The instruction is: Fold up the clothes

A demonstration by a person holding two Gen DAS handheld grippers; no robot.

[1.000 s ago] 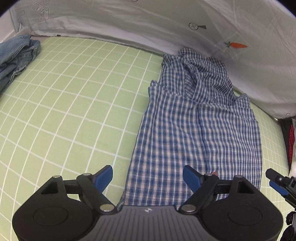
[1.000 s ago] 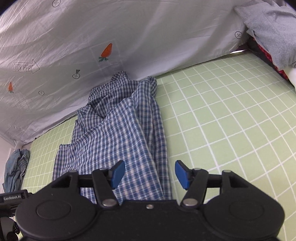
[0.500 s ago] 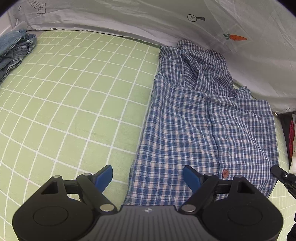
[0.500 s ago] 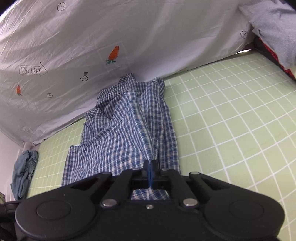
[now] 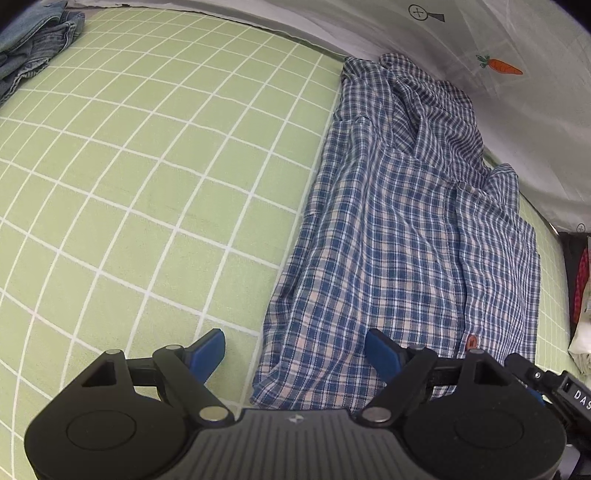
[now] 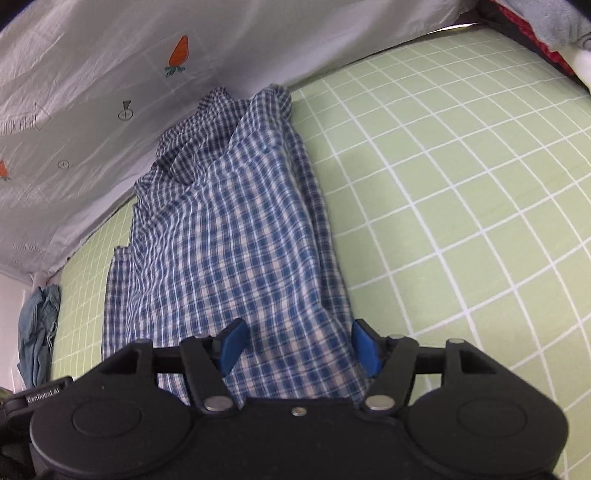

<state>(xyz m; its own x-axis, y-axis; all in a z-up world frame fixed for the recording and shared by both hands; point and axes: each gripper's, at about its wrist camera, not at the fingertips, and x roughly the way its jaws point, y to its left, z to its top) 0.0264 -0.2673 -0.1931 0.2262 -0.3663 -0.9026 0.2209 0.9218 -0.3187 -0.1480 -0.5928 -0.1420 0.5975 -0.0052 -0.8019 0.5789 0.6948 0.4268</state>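
Observation:
A blue and white checked shirt (image 5: 406, 236) lies lengthwise on the green grid sheet (image 5: 147, 177), its collar end bunched against the white backdrop. My left gripper (image 5: 295, 350) is open over the shirt's near left hem corner, nothing held. The shirt also shows in the right wrist view (image 6: 236, 251). My right gripper (image 6: 295, 345) is open, its blue pads on either side of the near right hem, with cloth lying between them.
A crumpled denim garment (image 5: 33, 40) lies at the far left; it also shows in the right wrist view (image 6: 37, 332). A white carrot-print backdrop (image 6: 147, 55) stands behind the shirt. Grey and red clothes (image 6: 546, 26) are piled far right.
My right gripper was open, shut on the shirt's hem half a second ago, and is open again now. Both grippers have moved closer over the shirt's near hem.

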